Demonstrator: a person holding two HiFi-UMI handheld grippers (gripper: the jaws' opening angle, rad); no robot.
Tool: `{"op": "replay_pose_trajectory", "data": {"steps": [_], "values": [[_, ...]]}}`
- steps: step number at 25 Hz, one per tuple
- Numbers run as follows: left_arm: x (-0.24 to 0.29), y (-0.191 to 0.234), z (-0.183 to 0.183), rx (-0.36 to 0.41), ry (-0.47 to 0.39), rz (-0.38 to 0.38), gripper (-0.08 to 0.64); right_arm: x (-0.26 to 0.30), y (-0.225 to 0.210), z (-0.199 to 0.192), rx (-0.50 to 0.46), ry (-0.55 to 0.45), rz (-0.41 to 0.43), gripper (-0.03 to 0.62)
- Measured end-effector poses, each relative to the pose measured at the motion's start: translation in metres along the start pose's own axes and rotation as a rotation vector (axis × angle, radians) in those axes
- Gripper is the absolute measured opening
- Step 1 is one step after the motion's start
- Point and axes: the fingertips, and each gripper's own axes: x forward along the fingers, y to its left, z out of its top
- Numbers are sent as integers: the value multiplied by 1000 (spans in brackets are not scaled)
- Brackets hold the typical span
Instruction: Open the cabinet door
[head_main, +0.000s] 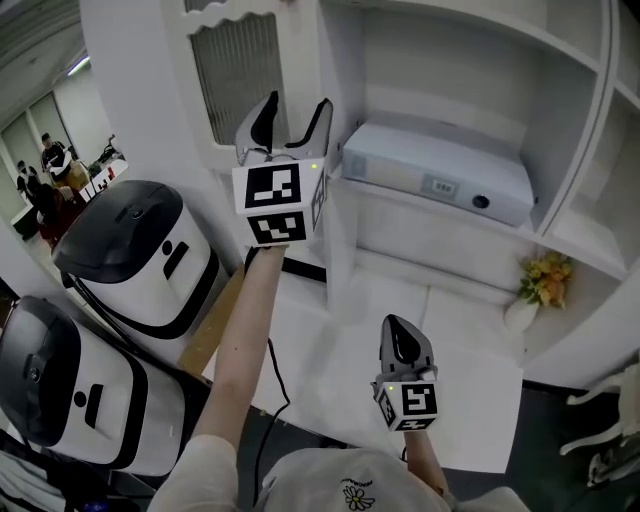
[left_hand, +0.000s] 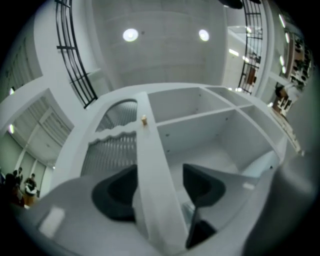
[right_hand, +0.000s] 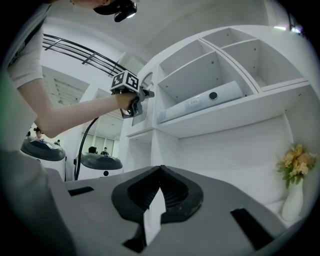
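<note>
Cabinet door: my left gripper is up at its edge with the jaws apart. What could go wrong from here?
1. The left gripper straddles the smooth white edge of the cabinet door, with the small knob beyond the jaws. Closing here may slip off rather than pull.
2. One jaw stands near the grey box beside the door, so a sideways swing of the gripper could knock it.

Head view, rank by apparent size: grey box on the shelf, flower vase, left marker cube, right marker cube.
1. grey box
2. left marker cube, held up nearer the camera, so it looks bigger than its twin
3. flower vase and right marker cube: too alike to rank
</note>
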Motion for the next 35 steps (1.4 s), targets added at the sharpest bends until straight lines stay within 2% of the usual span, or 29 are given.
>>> {"op": "replay_pose_trajectory", "data": {"steps": [6, 10, 15, 21, 25, 31, 35], "values": [[19, -3, -5, 30, 3, 41, 334, -2, -5, -1, 13, -8, -18, -2], [31, 2, -21, 21, 49, 71, 334, -1, -9, -4, 19, -7, -26, -2], [40, 4, -35, 55, 96, 86, 334, 0, -10, -10, 14, 1, -24, -2], [43, 5, -34, 66, 71, 97, 337, 6, -6, -14, 11, 7, -1, -2], [41, 5, -34, 57, 60, 90, 337, 4, -11, -15, 9, 4, -15, -2], [39, 6, -34, 27, 46, 130, 318, 0, -26, -16, 11, 7, -40, -2], [38, 5, -34, 36, 48, 144, 304, 0, -26, -17, 9, 14, -35, -2]]}}
